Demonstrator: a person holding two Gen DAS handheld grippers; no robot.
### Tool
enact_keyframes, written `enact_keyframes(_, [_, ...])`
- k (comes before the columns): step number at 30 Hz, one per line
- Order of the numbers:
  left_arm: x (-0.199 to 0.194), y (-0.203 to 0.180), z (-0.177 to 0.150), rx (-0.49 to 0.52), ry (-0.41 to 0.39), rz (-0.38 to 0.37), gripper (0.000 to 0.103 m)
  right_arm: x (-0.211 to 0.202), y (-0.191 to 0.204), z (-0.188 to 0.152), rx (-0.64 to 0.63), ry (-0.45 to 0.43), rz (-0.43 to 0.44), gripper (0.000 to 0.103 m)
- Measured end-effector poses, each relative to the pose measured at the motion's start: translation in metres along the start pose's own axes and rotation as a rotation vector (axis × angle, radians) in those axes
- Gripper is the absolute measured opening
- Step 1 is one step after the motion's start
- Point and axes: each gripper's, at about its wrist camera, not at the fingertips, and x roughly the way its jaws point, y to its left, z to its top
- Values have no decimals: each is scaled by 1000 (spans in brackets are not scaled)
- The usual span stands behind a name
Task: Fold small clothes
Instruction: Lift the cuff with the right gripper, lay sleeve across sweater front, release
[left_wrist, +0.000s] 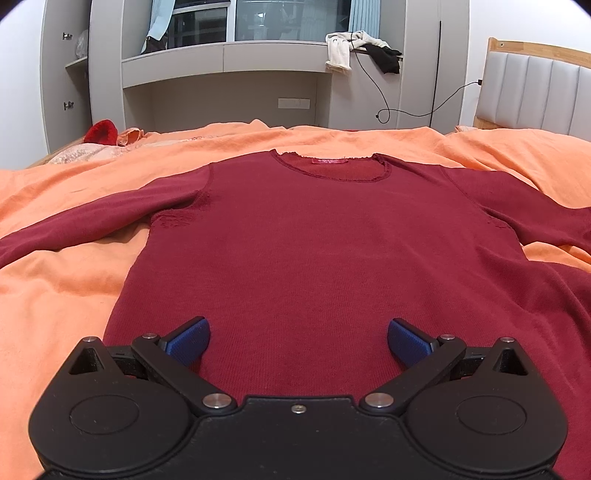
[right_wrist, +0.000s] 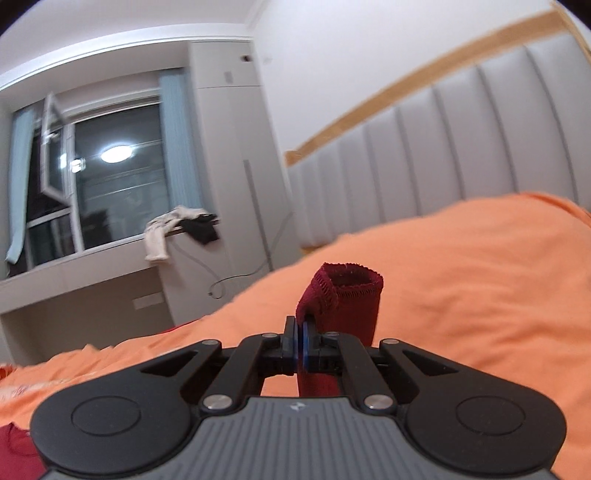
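Sweater (left_wrist: 314, 251): dark red, flat, neckline far, hem near.
Left gripper (left_wrist: 298, 341): spread, over hem.
Right gripper (right_wrist: 298, 345): pinching sleeve cuff (right_wrist: 345, 295).
Surface: orange bedcover (left_wrist: 55, 295).

Even, soft indoor light, faint shadows in the folds of the orange bedspread (left_wrist: 74, 280), left wrist view sharp, right wrist view smeared with motion blur, ceiling lamp glare (right_wrist: 116, 153) mirrored in dark window (right_wrist: 110, 177), fisheye bending, black corner vignettes.

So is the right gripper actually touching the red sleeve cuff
Touching. The right wrist view shows the right gripper with its jaws shut on the sleeve cuff, the red fabric pinched between the pads.
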Motion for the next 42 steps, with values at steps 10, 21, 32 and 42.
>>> enact_keyframes(10, [-13,20,8,-61,-8,0,102,-29,127,30,-193,-27,272,2])
enact_keyframes(21, [-35,78,27,-246,-65,119,102,-67,262,-8,-393,40,588,2])
enact_keyframes(32, [-51,128,35,-424,-101,175,102,-151,338,-136,-930,131,864,2])
enact_keyframes(42, [-43,133,35,-450,-94,160,102,-200,326,-188,-1239,142,1007,7])
